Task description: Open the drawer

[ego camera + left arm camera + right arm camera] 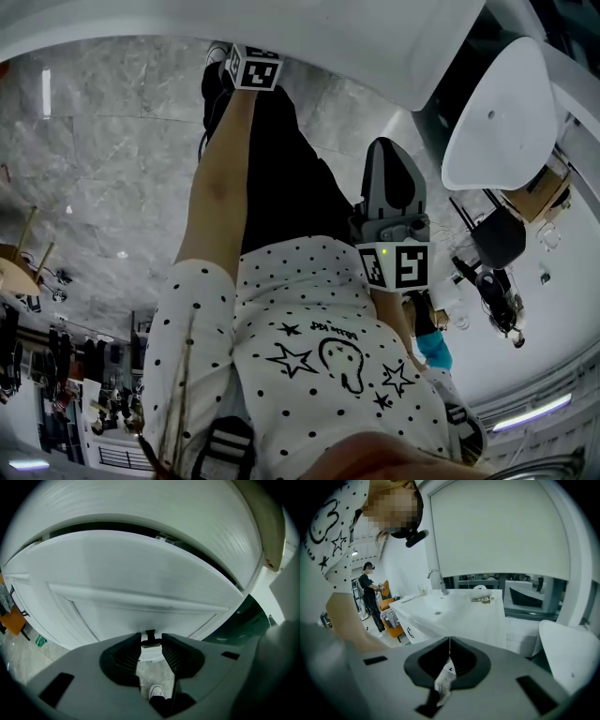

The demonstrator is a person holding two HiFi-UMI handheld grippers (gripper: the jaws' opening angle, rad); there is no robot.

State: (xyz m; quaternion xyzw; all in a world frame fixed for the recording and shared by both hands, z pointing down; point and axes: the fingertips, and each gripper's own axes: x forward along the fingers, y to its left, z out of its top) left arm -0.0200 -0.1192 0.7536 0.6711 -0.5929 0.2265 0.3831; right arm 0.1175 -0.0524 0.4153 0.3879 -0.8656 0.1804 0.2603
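Observation:
The white drawer front (140,573) fills the left gripper view, under a white countertop (140,508). A dark gap runs between the top of the drawer and the counter. A small black handle (150,642) sits low on the drawer front, and my left gripper (151,637) is shut on it. In the head view only the left gripper's marker cube (253,67) shows at the end of the outstretched arm, with the jaws hidden. My right gripper (392,150) hangs by the hip, away from the drawer. It (449,643) is shut with nothing in it.
A white vanity (459,616) with a tap (436,579) stands ahead of the right gripper. A white chair (502,112) is at the right. Another person (370,592) stands by an orange seat (391,626) at the back left. My shoe (157,692) is on the marble floor (112,141).

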